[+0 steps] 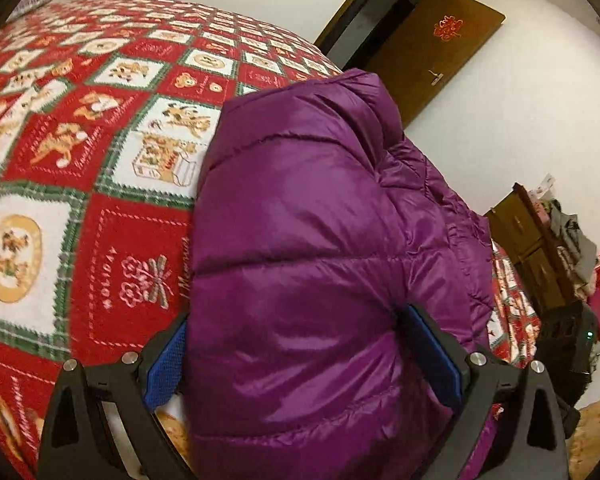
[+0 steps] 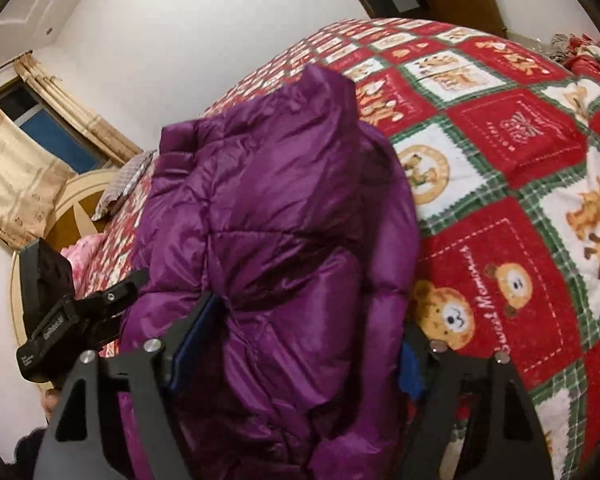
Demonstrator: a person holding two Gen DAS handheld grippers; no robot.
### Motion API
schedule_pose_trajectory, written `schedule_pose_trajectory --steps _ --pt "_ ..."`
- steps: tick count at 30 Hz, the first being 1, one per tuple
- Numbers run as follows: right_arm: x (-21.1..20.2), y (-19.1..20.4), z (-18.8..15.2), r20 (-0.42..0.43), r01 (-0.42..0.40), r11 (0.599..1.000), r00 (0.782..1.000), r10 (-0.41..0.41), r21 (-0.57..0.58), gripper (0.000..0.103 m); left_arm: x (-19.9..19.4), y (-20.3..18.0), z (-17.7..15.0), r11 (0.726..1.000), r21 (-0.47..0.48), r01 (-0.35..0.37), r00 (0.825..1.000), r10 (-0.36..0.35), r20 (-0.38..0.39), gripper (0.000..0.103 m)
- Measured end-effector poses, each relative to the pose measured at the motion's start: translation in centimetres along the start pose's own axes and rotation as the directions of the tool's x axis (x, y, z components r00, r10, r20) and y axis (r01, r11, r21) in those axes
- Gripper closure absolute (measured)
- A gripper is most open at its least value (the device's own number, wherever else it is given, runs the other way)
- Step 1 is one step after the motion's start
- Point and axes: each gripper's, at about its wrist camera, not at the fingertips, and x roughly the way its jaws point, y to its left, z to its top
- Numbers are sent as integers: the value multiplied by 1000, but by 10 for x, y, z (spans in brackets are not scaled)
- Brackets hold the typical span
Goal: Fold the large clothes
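Purple jacket point(image 1: 300, 240) hides both claws' pad faces.

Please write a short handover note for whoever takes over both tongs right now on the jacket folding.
Left tongs: jaws wide around a thick bundle of the purple puffer jacket, blue pads against its sides.
Right tongs: likewise straddling the jacket, pads against the fabric; how firm the grip is cannot be told.
Jacket: bunched into a compact, puffy bundle over the red patchwork blanket on the bed; whether it rests there is unclear.
Done: seemingly folded over itself.
Left: probably set it down, release both tongs, flatten and square it.
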Motion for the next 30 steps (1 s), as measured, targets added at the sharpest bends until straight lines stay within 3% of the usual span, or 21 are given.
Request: schedule_pose_trajectory --steps 3,5,8,13,16,22,26,30 --pt "4 5 1 -40 -21 1000 999 20 -17 38 -5 -7 -3 1000 26 4 1000 -4 6 5" --pt "2 15 -1 -65 -20 998 998 16 -63 54 -14 -15 -7 998 63 -2 1000 1 20 14" --pt "-6 27 -3 -69 2 992 998 -11 -128 64 -26 -19 -11 997 80 -4 999 1 48 28" --pt "-25 32 -9 -60 -43 990 998 36 -131 71 -51 -25 -11 995 100 20 997 -27 71 42" --pt "-45 41 -6 -26 -84 985 996 81 -150 72 -66 -34 -8 993 105 54 993 -64 95 43" --pt "-82 57 15 84 -79 977 992 98 -199 73 -88 -62 8 984 137 114 977 -136 162 43" --pt "-112 48 40 172 -32 976 983 70 -213 73 -75 -82 31 974 152 170 964 -197 179 43" --pt "-121 26 57 224 48 981 974 -5 -186 73 -44 -97 49 967 176 186 963 -215 160 43"
